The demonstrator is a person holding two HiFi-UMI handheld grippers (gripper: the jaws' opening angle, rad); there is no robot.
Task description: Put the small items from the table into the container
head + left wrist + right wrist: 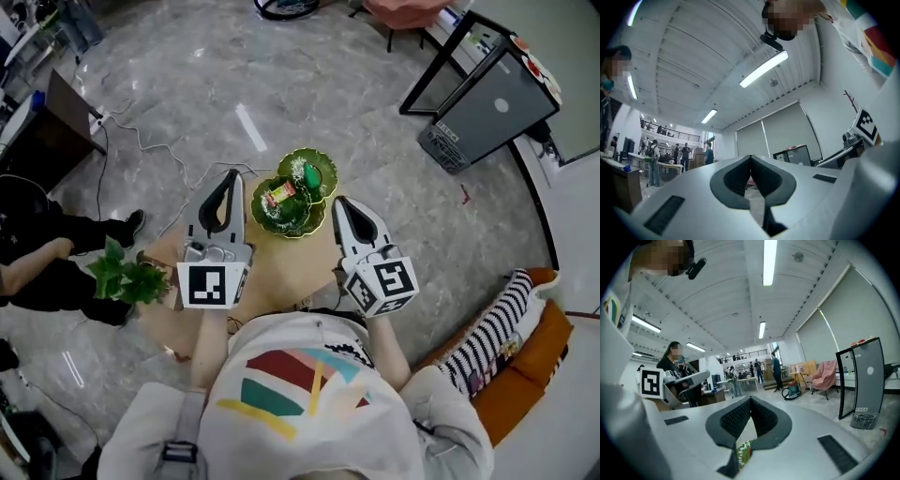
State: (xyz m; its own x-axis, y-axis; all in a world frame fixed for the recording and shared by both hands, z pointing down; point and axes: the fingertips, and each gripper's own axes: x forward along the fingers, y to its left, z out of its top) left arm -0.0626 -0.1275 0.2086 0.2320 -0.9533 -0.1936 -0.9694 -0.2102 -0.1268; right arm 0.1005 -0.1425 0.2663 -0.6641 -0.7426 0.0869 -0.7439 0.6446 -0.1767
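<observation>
While I hold both grippers over the little table (281, 267), I look from left to right.

Far left, a leafy plant (122, 275) sits by the table's edge.

Next comes my left gripper (231, 176). Its jaws are pressed together, and nothing is in them.

Just past the tips of my two grippers sits the green dish (267, 217). It is shaped like leaves joined together. One leaf holds a red and green packet (278, 195). Another leaf holds a green thing with a white bit (307, 175), and I can't tell what that is. The dish looks shiny and hard. I think it could chip if I bumped it.

The small things look light and crinkly to me. A wrapper like that may be slippery. I would pinch a packet softly across its middle so it doesn't slide out.

Last comes my right gripper (339, 202). Its jaws are together at the tips too. A bit of green shows low in the gap behind them. I think that is the stuff in the dish below, not something I hold.

I see no small thing on the bare bit of table.
</observation>
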